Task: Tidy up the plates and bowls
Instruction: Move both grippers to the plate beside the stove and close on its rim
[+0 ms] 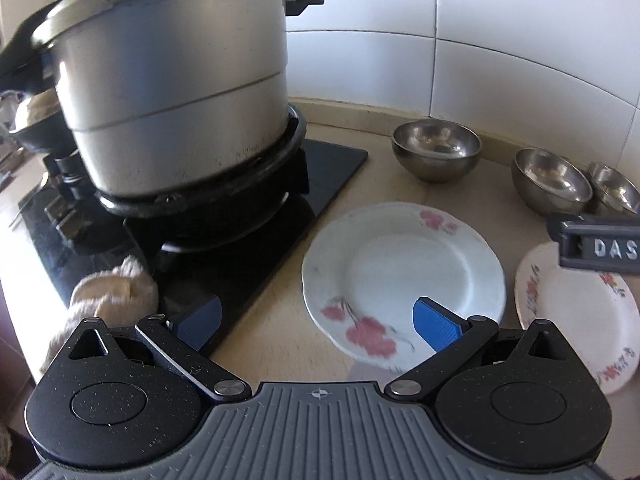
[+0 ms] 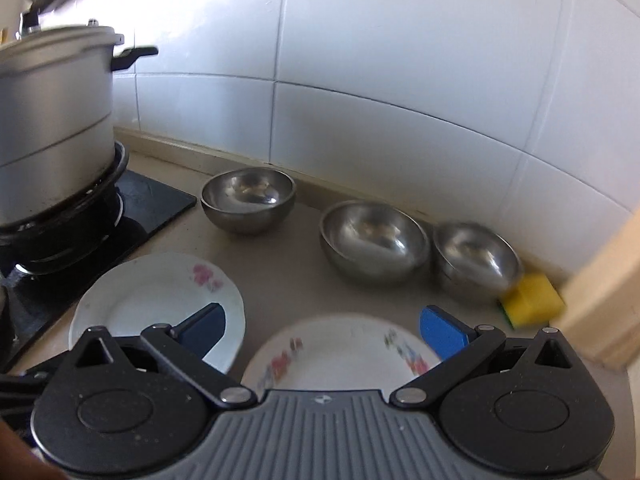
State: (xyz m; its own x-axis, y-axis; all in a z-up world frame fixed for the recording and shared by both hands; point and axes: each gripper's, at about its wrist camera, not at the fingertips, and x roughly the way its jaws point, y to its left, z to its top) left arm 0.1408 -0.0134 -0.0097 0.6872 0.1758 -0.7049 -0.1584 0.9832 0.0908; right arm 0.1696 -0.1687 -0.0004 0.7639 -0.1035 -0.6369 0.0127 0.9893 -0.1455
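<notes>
Yellow sponge (image 2: 532, 300) shows only from the right tool (image 2: 322, 330); both tools spread wide.

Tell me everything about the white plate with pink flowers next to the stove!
The white plate is round with a wavy rim and looks like glazed ceramic. Pink flower sprays sit on its rim, one near the front and one at the back. It is empty and lies flat on the beige counter, just right of the black stove top. A second flowered plate lies to its right. The left tool hovers open above its near edge.
</notes>
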